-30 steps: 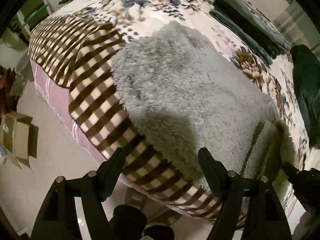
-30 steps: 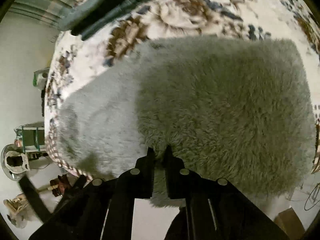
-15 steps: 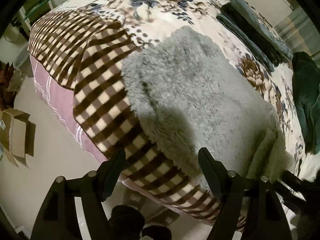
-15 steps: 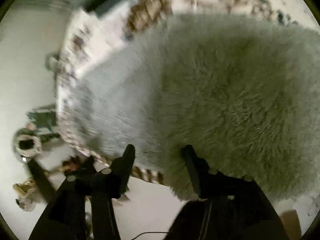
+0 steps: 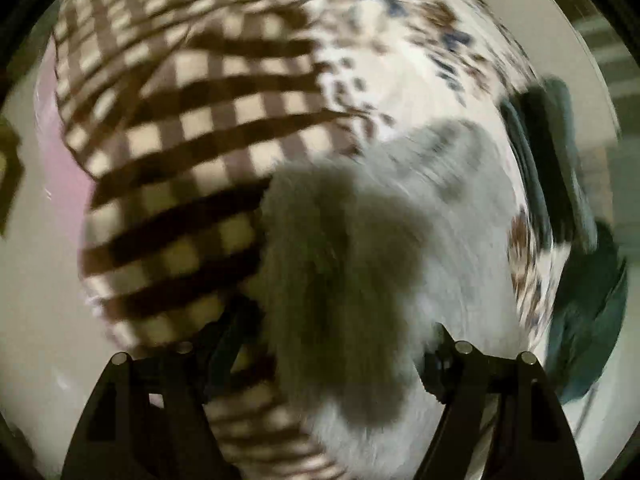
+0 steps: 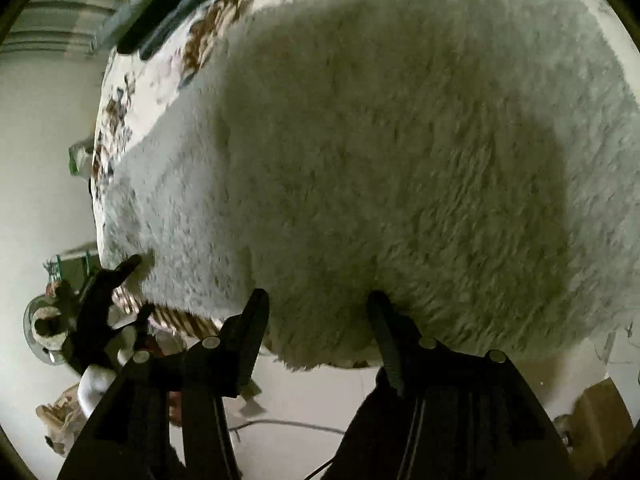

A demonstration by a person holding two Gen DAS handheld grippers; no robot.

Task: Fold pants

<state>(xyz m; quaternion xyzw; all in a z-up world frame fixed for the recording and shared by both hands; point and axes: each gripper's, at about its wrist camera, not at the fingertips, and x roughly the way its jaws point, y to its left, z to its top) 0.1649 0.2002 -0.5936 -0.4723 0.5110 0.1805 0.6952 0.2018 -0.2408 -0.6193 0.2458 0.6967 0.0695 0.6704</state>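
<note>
Pants [image 6: 400,152] edge overhangs bed [image 5: 192,128], floor [image 6: 312,396] below.

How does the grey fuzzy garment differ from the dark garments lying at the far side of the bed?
The fuzzy grey pants are pale and shaggy; the dark garments look smooth and blue-grey.
The grey pants lie at the near edge of the bed, overhanging it; the dark garments lie at the far side.
Both open tools, the right tool and the left tool, hang over the grey pants; none is near the dark garments.
Both lie on the floral bedspread.
</note>
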